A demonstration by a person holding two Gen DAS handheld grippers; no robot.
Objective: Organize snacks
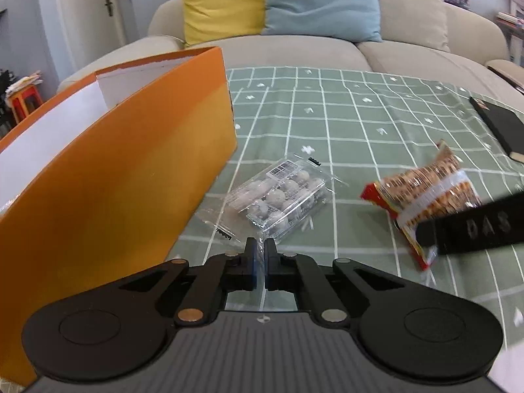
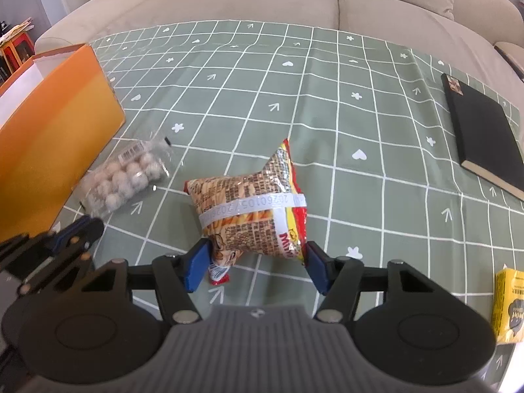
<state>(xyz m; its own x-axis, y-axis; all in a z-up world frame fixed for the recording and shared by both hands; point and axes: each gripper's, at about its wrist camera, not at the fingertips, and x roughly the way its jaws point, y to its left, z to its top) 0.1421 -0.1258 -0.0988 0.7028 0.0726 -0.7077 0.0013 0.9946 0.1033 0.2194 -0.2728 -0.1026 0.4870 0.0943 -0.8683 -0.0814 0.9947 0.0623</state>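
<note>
Green checked tablecloth (image 2: 327, 104) spread over the table, beige sofa (image 1: 294, 52) behind with a yellow cushion (image 1: 222, 3) and a blue cushion (image 1: 321, 0).

Left gripper (image 1: 260, 252) low over the cloth, jaws pressed almost together, pinching the near edge of clear film on the packet of pale round sweets (image 1: 278, 199). Packet lying flat on the cloth just beside the orange box (image 1: 131, 170), barcode label facing up. From the right wrist view, same packet (image 2: 124, 177) close against the box wall (image 2: 55, 124), left gripper (image 2: 85, 229) at its near end.

Orange box open at the top, white inside, standing at the left of the table.

Right gripper (image 2: 258, 262) pointing steeply down, jaws spread wide on either side of the red and brown snack bag (image 2: 252, 209). Blue pads (image 2: 196, 268) touching or nearly touching the bag's lower corners; cannot tell whether pressing. Bag puffed, tilted, 1 corner sticking up, a white band across the middle. In the left wrist view, bag (image 1: 425, 190) to the right of the sweets, well apart from them, partly behind a blurred black finger of the right gripper (image 1: 471, 229).

Black book (image 2: 481, 131) flat at the far right of the cloth. Yellow packet (image 2: 511, 304) at the right edge, near the gripper body.
</note>
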